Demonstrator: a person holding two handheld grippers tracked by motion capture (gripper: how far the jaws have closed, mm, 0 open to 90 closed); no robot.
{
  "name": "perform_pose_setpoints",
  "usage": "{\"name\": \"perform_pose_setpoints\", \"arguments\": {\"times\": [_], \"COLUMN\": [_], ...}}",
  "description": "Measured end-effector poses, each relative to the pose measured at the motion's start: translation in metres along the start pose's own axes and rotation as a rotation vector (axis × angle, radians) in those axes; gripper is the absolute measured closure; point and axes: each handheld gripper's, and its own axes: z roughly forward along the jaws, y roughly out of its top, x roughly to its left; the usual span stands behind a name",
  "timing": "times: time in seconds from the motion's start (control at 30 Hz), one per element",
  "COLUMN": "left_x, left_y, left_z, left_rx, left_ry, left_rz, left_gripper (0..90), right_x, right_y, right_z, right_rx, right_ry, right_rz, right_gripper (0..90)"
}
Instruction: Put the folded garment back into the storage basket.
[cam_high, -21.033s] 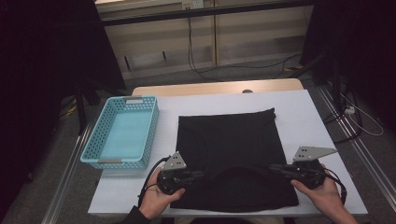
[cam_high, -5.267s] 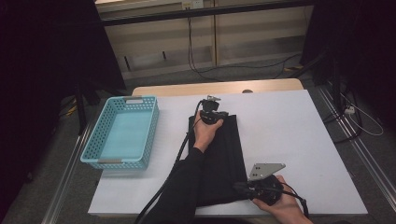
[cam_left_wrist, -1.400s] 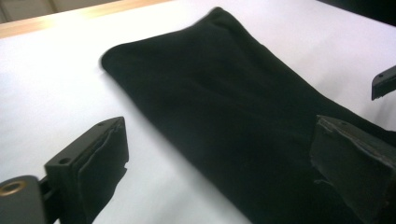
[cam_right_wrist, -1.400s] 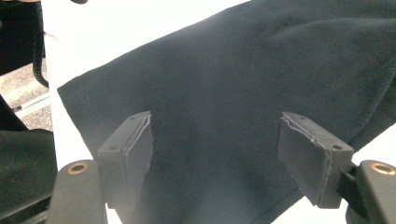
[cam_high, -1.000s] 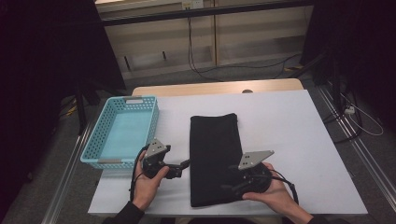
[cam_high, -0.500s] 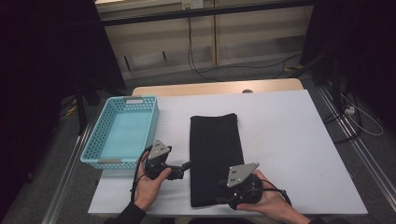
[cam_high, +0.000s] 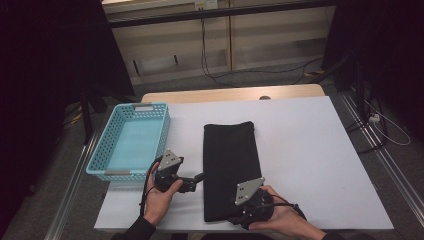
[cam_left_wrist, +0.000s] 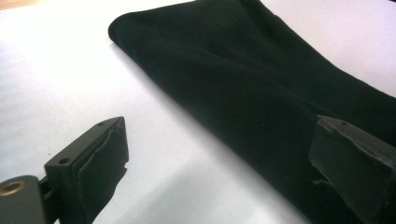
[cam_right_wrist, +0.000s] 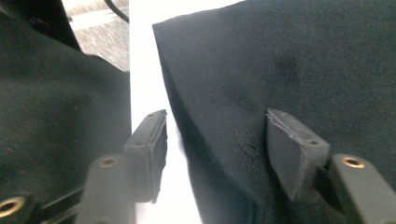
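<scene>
Between the two claws lies one folded black cloth (cam_high: 230, 170). Right claw (cam_right_wrist: 215, 142) has slid left onto its near corner, jaws wide. Left claw (cam_left_wrist: 219, 163) stayed beside it, wide. One blue plastic basket (cam_high: 131, 142) sits behind.

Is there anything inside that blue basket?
No, in the high view the blue basket shows only its bare bottom, while the black cloth lies beside it on the table.

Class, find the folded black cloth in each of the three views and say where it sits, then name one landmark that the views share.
High view: folded black cloth lies lengthwise at table centre, right of the blue basket.
Left gripper view: it runs from top centre to lower right.
Right gripper view: it covers the upper right.
Shared landmark: the white tabletop.
</scene>
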Motion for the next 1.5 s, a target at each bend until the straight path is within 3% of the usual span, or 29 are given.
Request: {"name": "perform_pose_setpoints", "arguments": {"times": [0.07, 0.17, 0.4, 0.77, 0.83, 0.97, 1.13, 1.4, 1.5], "left_x": [0.000, 0.000, -0.002, 0.004, 0.006, 0.006, 0.010, 0.018, 0.021], "left_y": [0.000, 0.001, 0.004, 0.013, 0.015, 0.020, 0.029, 0.037, 0.040], "left_z": [0.001, 0.001, 0.004, 0.022, 0.024, 0.030, 0.038, 0.052, 0.058], "left_rx": [-0.001, -0.010, -0.015, -0.015, -0.004, -0.007, -0.045, -0.038, -0.029], "left_ry": [0.005, 0.006, -0.004, 0.032, 0.042, 0.057, 0.056, 0.074, 0.061], "left_rz": [0.002, -0.006, 0.000, -0.013, -0.002, -0.001, 0.002, -0.004, -0.030], "left_gripper": [5.1, 5.2, 5.3, 5.5, 5.6, 7.4, 5.6, 5.5, 5.5], "right_x": [0.001, 0.000, 0.000, -0.002, -0.003, -0.005, -0.008, -0.002, 0.000], "right_y": [-0.001, -0.003, -0.003, -0.002, -0.002, -0.001, -0.001, 0.003, 0.004], "right_z": [0.001, 0.000, 0.000, 0.001, 0.000, 0.000, 0.000, 0.003, 0.003], "right_rx": [-0.001, -0.018, -0.017, -0.022, -0.023, -0.017, -0.036, -0.035, -0.038], "right_ry": [-0.020, -0.039, -0.060, -0.080, -0.093, -0.098, -0.073, -0.049, -0.037], "right_rz": [-0.025, -0.022, -0.024, -0.019, 0.013, 0.049, 0.113, 0.110, 0.110], "right_gripper": [45.7, 54.8, 61.6, 71.8, 77.9, 81.0, 81.9, 82.1, 82.2]}}
